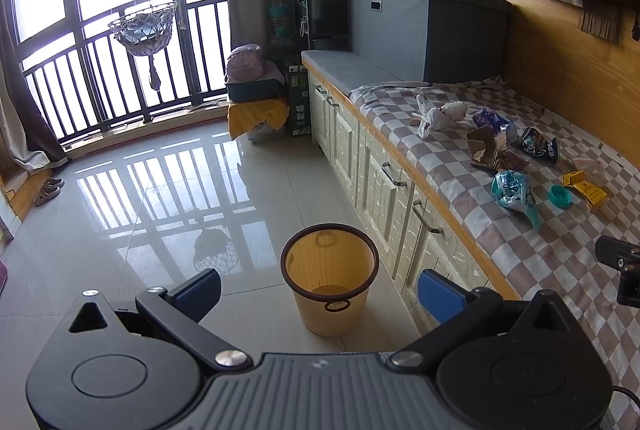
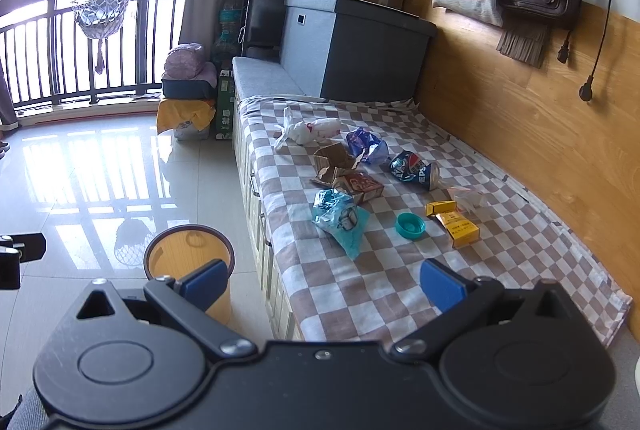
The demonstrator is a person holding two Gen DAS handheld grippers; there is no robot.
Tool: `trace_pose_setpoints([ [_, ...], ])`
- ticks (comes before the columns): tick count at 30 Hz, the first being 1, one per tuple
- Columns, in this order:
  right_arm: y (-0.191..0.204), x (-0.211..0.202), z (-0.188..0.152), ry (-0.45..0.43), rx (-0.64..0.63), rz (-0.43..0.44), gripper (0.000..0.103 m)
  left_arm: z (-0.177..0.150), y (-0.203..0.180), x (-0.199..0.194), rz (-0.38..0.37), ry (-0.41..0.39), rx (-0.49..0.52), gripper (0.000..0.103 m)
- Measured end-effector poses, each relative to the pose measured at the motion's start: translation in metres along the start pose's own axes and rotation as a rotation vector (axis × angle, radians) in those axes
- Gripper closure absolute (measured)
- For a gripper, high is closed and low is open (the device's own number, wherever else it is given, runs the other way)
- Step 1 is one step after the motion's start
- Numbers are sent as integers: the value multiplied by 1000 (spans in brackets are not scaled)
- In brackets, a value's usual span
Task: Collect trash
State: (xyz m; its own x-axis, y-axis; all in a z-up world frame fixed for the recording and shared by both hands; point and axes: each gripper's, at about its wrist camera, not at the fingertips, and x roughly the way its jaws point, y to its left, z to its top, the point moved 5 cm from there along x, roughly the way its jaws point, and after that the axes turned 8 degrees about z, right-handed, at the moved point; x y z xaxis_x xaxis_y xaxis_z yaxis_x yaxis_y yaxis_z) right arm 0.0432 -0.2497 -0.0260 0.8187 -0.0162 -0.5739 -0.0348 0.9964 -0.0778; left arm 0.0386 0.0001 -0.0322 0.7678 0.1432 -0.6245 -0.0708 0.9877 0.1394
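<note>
Holding both tongs released and empty: my left gripper (image 1: 318, 288) above the bin (image 1: 330, 262), my right gripper (image 2: 322, 280) facing trash (image 2: 340, 218) on the cloth (image 2: 400, 290).

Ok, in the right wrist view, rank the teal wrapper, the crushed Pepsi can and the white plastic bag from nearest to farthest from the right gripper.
1. Teal wrapper: nearest the right gripper, by the cloth's front edge.
2. Crushed Pepsi can: farther back, toward the wall.
3. White plastic bag: farthest, near the grey storage box.

Both views forward, sharing bench (image 1: 460, 166) (image 2: 360, 270)
</note>
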Motion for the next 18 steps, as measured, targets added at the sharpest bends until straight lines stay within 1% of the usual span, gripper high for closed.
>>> trace_pose_setpoints([
  [18,-1,2,-1,2,1,2,0,0,0,0,2,-2,2,0],
])
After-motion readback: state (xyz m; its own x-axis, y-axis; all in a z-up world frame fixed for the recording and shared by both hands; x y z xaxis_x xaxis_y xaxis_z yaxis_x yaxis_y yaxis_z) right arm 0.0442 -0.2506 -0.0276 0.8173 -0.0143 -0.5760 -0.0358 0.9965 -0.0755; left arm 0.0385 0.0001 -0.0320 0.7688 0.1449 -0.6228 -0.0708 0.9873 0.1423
